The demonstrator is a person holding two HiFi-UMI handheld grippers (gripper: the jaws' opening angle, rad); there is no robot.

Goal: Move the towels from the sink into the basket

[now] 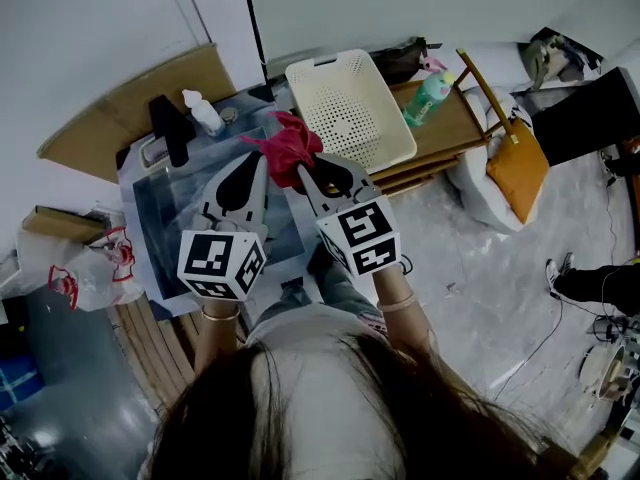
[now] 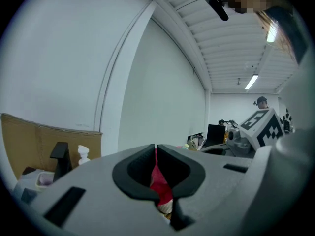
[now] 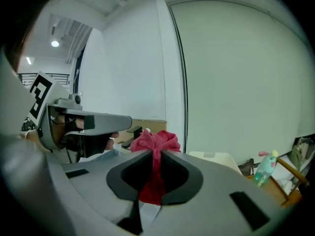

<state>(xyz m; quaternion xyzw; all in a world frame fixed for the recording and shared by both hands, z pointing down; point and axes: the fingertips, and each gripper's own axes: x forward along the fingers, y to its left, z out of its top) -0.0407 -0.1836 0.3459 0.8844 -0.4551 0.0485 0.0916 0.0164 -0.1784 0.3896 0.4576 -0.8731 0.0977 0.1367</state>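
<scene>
A red towel (image 1: 287, 146) hangs bunched in the air between both grippers, over the right rim of the sink (image 1: 170, 203). My left gripper (image 1: 263, 157) is shut on its left side; red cloth (image 2: 158, 181) shows pinched between those jaws. My right gripper (image 1: 301, 167) is shut on the towel (image 3: 156, 142) too, with a bunch standing above the jaw tips. The white perforated basket (image 1: 350, 108) stands just beyond and to the right of the towel, with nothing visible in it.
A black faucet (image 1: 170, 128) and a white soap bottle (image 1: 204, 112) stand at the sink's far edge. A green bottle (image 1: 428, 99) is on the wooden shelf (image 1: 452, 128) right of the basket. An orange cushion (image 1: 516, 172) and a plastic bag (image 1: 82, 265) flank the area.
</scene>
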